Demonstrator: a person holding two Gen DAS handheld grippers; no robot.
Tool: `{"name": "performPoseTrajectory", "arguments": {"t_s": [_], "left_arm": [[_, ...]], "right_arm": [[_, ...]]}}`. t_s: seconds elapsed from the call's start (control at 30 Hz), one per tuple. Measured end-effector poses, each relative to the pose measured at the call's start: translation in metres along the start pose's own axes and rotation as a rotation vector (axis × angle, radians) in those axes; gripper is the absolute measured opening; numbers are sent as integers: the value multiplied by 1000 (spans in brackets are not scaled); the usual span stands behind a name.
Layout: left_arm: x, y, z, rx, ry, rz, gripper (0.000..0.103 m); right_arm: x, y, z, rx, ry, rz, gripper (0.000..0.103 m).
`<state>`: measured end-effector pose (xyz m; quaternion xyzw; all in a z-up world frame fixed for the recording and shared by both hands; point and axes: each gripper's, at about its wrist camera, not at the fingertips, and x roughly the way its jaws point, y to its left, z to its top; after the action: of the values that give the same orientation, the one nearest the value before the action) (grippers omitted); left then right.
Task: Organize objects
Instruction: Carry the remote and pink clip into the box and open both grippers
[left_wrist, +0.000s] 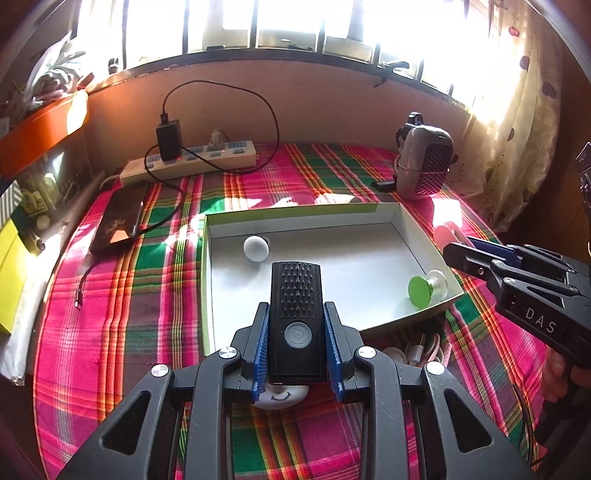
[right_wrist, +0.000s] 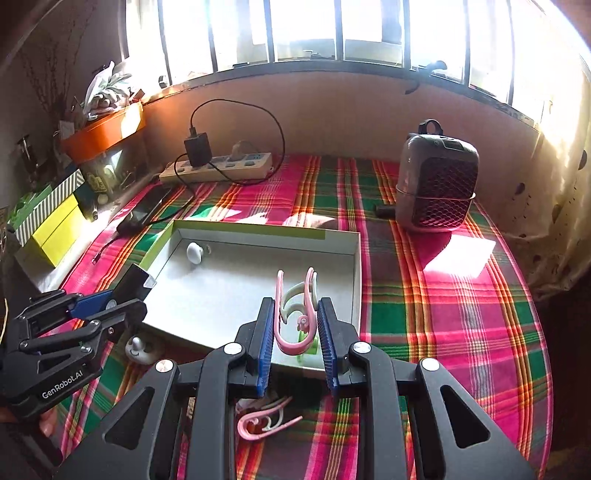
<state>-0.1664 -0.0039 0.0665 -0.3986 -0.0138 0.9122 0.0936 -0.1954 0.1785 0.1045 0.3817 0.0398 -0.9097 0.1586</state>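
Note:
My left gripper (left_wrist: 297, 317) is shut on a black rectangular device (left_wrist: 296, 314) with a round button, held above the near edge of the shallow white box (left_wrist: 295, 216). My right gripper (right_wrist: 295, 317) is shut on a pink and white clip (right_wrist: 295, 314), held over the box's (right_wrist: 266, 233) near right corner. Inside the box lie a white round knob (left_wrist: 255, 248) and a green suction cup (left_wrist: 424, 291). The right gripper shows in the left wrist view (left_wrist: 476, 254); the left gripper shows in the right wrist view (right_wrist: 122, 295).
A white smiley piece (left_wrist: 280, 398) lies under my left gripper, and pink clips (right_wrist: 264, 421) lie on the plaid cloth in front of the box. A small heater (right_wrist: 437, 177), a power strip with charger (left_wrist: 192, 157) and a phone (left_wrist: 120, 218) stand behind.

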Motion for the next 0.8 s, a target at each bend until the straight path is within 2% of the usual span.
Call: {"name": "performPoseTrajectory", "arguments": {"t_s": [0.47,0.8], "left_arm": [[44,14,18,-28,45,36,25],[65,20,23,-37,75,51,25]], "right_arm": [[74,0,27,13,85,-2,24],[101,-7,32,13,118,-39,24]]}}
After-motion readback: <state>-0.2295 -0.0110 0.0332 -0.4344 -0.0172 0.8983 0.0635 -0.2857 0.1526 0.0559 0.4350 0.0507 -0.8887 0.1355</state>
